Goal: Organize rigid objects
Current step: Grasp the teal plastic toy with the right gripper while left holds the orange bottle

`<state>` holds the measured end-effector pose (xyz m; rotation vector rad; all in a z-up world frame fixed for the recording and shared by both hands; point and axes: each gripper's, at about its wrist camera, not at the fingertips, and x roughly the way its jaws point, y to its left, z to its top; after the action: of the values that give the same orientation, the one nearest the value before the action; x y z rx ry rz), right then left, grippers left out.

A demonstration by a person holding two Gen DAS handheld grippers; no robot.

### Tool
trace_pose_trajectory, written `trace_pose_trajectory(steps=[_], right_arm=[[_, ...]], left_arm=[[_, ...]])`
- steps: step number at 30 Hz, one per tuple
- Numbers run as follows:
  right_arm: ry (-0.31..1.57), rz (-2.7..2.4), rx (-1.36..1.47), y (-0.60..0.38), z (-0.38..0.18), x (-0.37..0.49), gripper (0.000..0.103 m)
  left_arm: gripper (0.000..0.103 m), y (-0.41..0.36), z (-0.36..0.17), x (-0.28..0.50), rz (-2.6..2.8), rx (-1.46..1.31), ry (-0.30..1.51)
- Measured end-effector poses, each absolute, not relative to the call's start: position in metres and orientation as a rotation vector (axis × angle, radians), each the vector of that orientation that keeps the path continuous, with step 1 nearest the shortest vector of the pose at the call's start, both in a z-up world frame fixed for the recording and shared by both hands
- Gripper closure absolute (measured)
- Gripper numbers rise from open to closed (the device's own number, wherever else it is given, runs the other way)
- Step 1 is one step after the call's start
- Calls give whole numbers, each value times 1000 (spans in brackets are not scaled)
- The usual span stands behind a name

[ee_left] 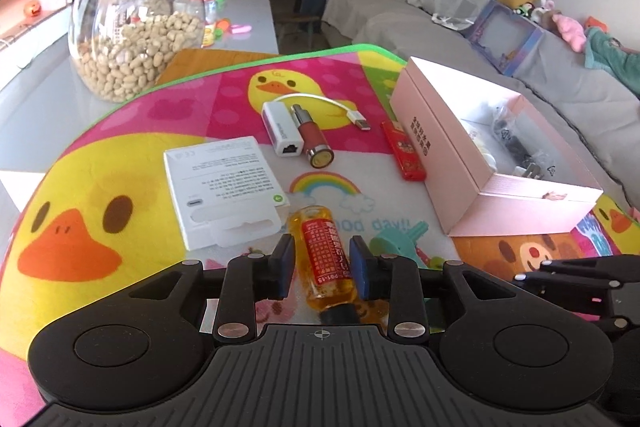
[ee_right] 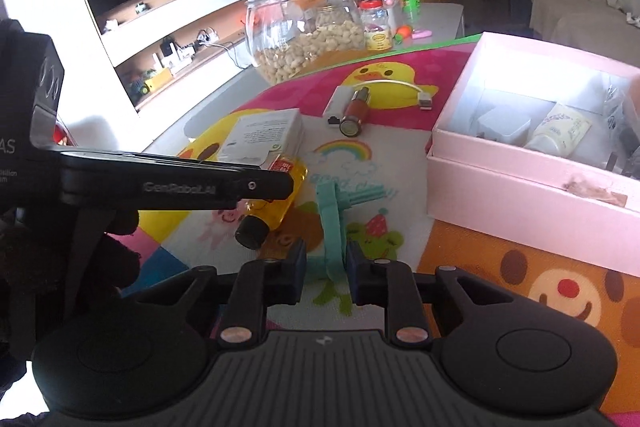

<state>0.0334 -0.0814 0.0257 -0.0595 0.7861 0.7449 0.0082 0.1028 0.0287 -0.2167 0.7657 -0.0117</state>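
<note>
- The yellow bottle [ee_left: 326, 255] lies flat on the duck mat [ee_left: 80, 187], near the pink box [ee_left: 496, 183].
- The left tool [ee_left: 322, 267] has a finger on each side of it, not squeezing yet.
- The right tool [ee_right: 326, 267] sits spread around the green toy [ee_right: 332, 227].
- I think the step is grabbing: squeeze, lift, then put both in the box.
</note>
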Motion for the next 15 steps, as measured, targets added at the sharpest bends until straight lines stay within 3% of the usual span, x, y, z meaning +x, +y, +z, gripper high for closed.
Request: trace_pose_trajectory(steps=[15], right_arm=[[773, 651, -211, -103, 21, 10, 75]], left_arm=[[71, 113, 20, -5, -10, -194, 786]])
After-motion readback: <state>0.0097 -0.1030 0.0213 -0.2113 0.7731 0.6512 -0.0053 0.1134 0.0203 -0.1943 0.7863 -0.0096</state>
